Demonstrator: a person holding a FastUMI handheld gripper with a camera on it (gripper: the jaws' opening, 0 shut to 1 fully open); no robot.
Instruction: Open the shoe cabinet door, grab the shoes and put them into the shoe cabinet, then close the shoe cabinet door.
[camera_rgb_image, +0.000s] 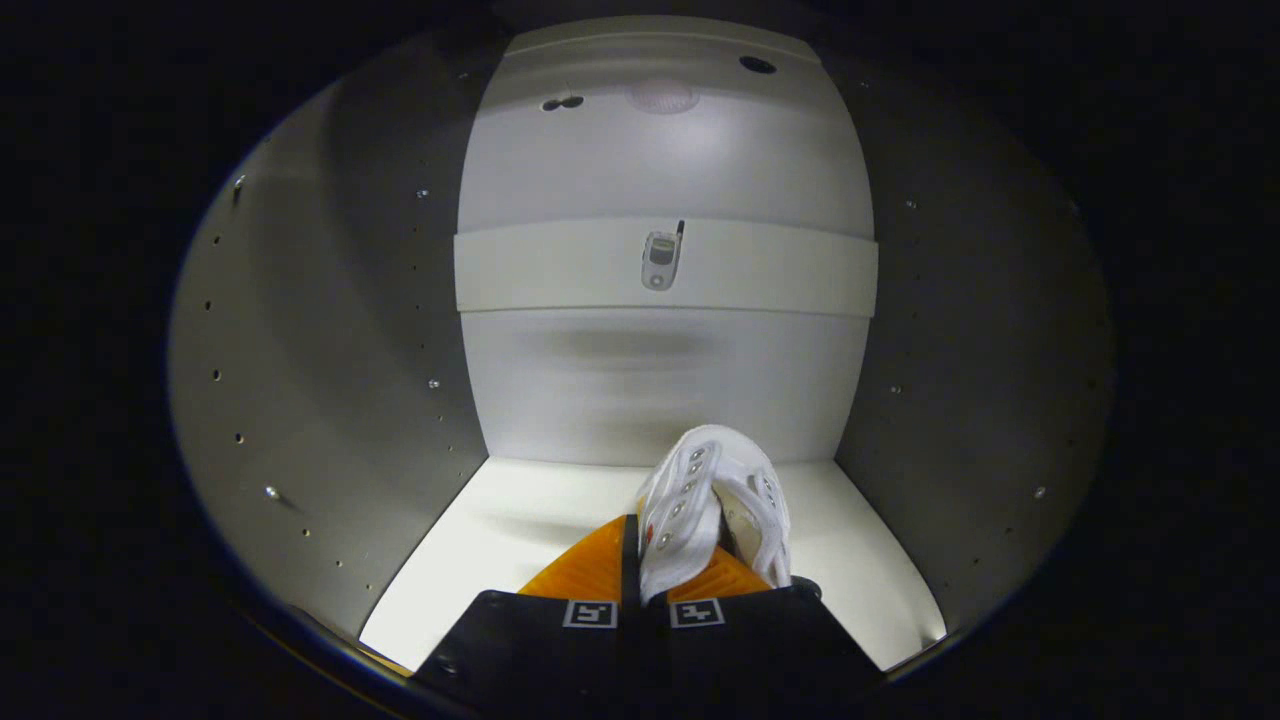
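I am looking into the open shoe cabinet (320, 380), a pale box with side walls full of small peg holes. A white shoe (705, 500) with metal eyelets stands up between my fingers, toe end pointing toward the back wall. My gripper (645, 560) is shut on the shoe's upper, with both fingers pressed against it. The shoe hangs just above the cabinet's white floor (500, 540), in the middle of the lower compartment.
A shelf (560, 265) crosses the cabinet at mid height, with a small phone-like object (660, 260) lying on it. Side walls stand close on the left and on the right (980, 400). The back wall (660, 400) lies beyond the shoe.
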